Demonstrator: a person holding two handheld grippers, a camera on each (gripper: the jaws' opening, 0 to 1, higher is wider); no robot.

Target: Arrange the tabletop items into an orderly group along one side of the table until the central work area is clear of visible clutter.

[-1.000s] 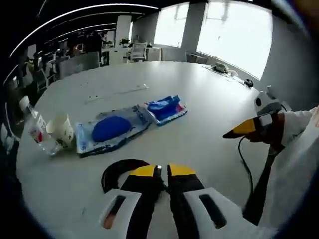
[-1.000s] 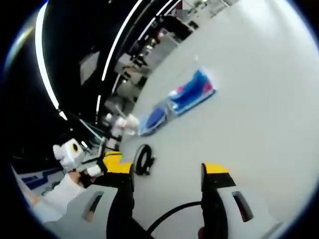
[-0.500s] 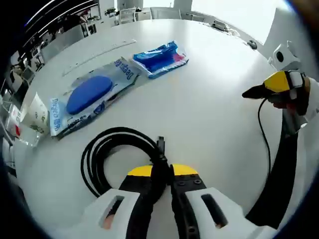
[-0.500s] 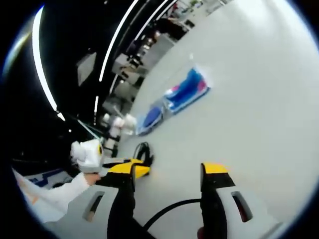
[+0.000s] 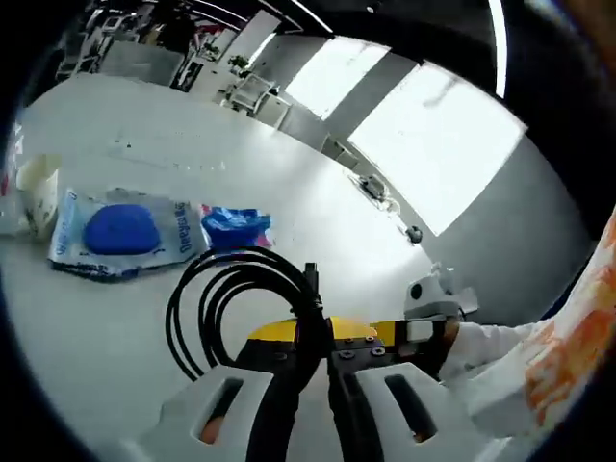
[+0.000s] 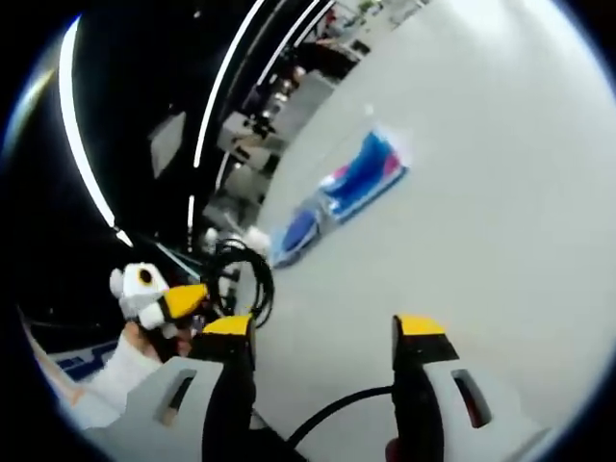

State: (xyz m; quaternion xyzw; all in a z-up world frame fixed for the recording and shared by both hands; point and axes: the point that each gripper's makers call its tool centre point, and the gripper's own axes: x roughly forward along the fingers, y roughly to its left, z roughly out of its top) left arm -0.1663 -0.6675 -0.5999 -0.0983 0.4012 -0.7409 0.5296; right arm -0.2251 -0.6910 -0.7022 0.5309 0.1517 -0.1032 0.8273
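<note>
Newly lifted: one cable coil (image 5: 241, 303) clenched in left claw (image 5: 316, 337); right claw (image 6: 324, 327) agape.

Bright daylight from windows (image 5: 423, 154), glare on white table (image 6: 500, 192); fisheye warp at edges, right gripper view blurry.

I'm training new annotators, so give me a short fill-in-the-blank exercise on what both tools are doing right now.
1. The left tool is shut on a coiled black ____.
2. The right tool has its jaws ____, with nothing between them.
3. The clear packet on the table contains something ____ in colour.

Missing words: cable; open; blue
</note>
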